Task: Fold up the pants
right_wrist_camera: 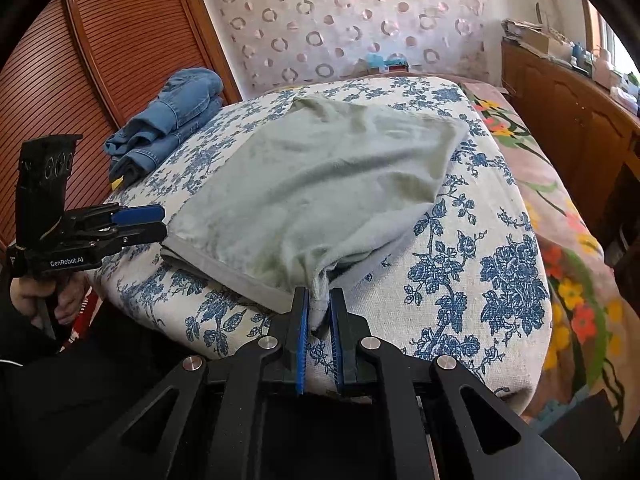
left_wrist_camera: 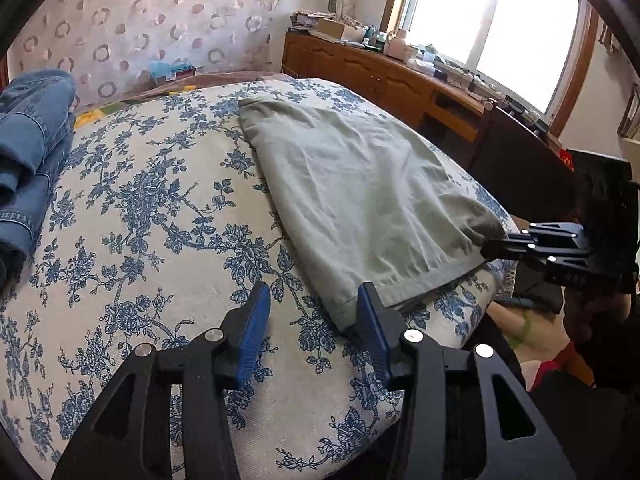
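Setting: a bed (left_wrist_camera: pixel 168 216) under a blue-flowered white cover is serving as the folding surface, with a wooden cabinet (left_wrist_camera: pixel 360 68) running below a bright window (left_wrist_camera: pixel 492 28).

Garment: pale green pants (left_wrist_camera: pixel 352 196) are lying folded across the near right part of the cover, the hemmed edge facing the person and running along the near edge of the bed.

Left gripper (left_wrist_camera: pixel 312 304): its blue pads are standing apart with nothing pressed between them; the right-hand pad is sitting at the near left corner of the hem, the other over bare cover.

Right gripper (right_wrist_camera: pixel 319 308): its jaws are pinching a bunched corner of the pants at the hem's other end, the cloth gathering into a small tuft between the pads.

Also on the bed: folded blue jeans (right_wrist_camera: pixel 168 120) are resting well apart, near the far left side by a slatted wooden door (right_wrist_camera: pixel 100 60).

Stage, as judged: one corner appears released and the other held, so the fold seems laid down but not yet let go.

Risk one: with only one corner gripped, any pull from the right gripper is likely to drag that side alone, skewing the hem and opening the layers.

Risk two: the hem is sitting close to the bed's edge, so a tug toward the person could slide the cloth off.

Risk three: the open left pad by the hem could snag the fabric if swept sideways.
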### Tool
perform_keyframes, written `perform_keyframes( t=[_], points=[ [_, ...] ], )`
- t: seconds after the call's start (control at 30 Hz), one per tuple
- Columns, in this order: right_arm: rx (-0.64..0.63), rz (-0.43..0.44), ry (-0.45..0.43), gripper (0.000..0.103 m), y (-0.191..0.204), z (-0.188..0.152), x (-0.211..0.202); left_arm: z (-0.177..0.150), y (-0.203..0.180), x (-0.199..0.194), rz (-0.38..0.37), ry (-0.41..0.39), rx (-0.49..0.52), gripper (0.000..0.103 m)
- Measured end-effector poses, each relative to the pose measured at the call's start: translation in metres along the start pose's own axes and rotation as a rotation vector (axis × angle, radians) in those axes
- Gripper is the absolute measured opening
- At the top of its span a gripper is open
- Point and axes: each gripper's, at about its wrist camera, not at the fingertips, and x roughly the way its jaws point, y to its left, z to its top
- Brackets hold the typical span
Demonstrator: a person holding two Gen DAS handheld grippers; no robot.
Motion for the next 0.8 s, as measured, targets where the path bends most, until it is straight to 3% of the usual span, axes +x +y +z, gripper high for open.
perform_keyframes(
  t=[0.8],
  points=[
    [0.007,0.000,0.004,0.010,-0.003,0.000,0.001,-0.003,-0.009,0.016,-0.024,0.041,0.023,0.046]
  ],
)
